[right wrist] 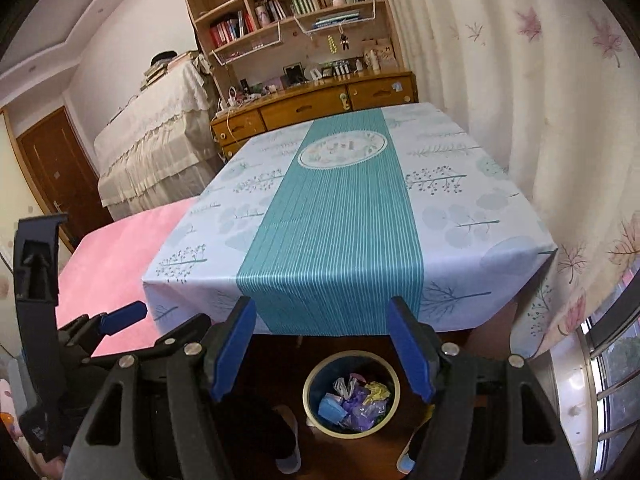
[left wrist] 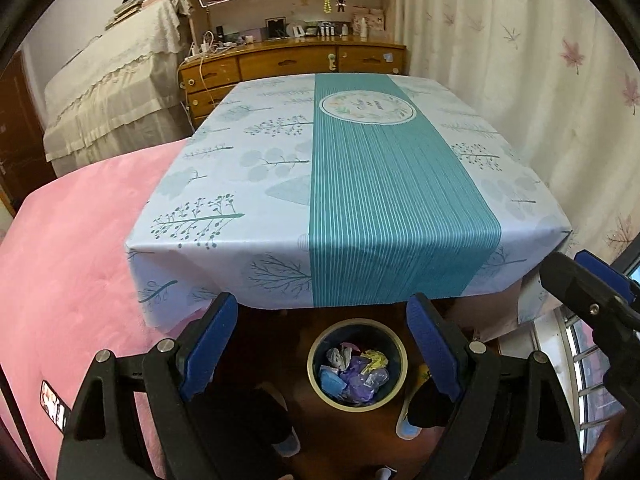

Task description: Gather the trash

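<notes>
Above floor bin [left wrist: 357, 364] — left tool [left wrist: 322, 344], right tool [right wrist: 324, 346] gape, empty.

Trash [left wrist: 354, 372] lies in bin [left wrist: 316, 380] before table [left wrist: 280, 184].

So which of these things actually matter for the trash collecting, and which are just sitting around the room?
Part of the job:
- trash bin on the floor
- crumpled wrappers inside it
- left hand-held gripper, open
- right hand-held gripper, open

Just lying about:
- tablecloth-covered table
- pink bed
- wooden dresser
- bookshelf
- curtain
</notes>
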Demonstrator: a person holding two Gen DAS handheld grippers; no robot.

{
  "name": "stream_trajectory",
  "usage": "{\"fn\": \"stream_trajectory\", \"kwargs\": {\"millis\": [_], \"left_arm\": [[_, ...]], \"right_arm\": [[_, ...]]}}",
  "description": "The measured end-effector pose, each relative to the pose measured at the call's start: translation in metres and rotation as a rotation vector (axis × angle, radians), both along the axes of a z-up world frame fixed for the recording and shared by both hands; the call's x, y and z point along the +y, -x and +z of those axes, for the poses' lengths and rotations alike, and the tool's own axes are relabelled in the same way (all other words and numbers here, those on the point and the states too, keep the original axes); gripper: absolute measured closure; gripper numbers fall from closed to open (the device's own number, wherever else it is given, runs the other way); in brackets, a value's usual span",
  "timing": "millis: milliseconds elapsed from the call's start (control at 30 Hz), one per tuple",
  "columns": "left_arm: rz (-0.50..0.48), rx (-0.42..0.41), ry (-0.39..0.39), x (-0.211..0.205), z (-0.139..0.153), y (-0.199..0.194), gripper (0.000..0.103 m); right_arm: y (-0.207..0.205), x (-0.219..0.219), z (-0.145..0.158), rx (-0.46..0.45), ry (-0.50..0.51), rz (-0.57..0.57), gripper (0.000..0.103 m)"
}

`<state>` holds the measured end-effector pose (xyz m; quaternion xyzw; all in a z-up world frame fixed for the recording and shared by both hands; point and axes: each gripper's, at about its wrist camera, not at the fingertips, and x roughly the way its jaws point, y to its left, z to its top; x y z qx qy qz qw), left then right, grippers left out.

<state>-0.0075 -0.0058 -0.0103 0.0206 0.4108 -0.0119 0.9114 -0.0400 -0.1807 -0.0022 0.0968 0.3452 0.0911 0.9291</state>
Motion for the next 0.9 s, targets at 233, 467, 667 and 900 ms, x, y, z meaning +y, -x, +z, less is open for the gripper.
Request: {"fn": "stream_trajectory", "kwargs": {"millis": [233,467,667,900], "left_arm": [[0.028,-0.020,-0.004,0.000,0.006,-0.003,0.018],[0.034,-0.007,0.006,-0.001,0.009,-0.004,0.018],[0.035,-0.010,0.009,-0.001,0.010,-0.004,0.018],[0.036,0.000,0.024,-0.003,0.010,-0.007,0.018]], "right_arm": [[0.003,0.009,0.003,-0.022,0.032,0.001,0.035],[0.003,0.010,0.004,-0.031,0.036,0.000,0.035],[0.003,0.013,0.008,-0.038,0.043,0.004,0.035],[0.002,0.013,0.008,-0.034,0.042,0.004,0.035]]}}
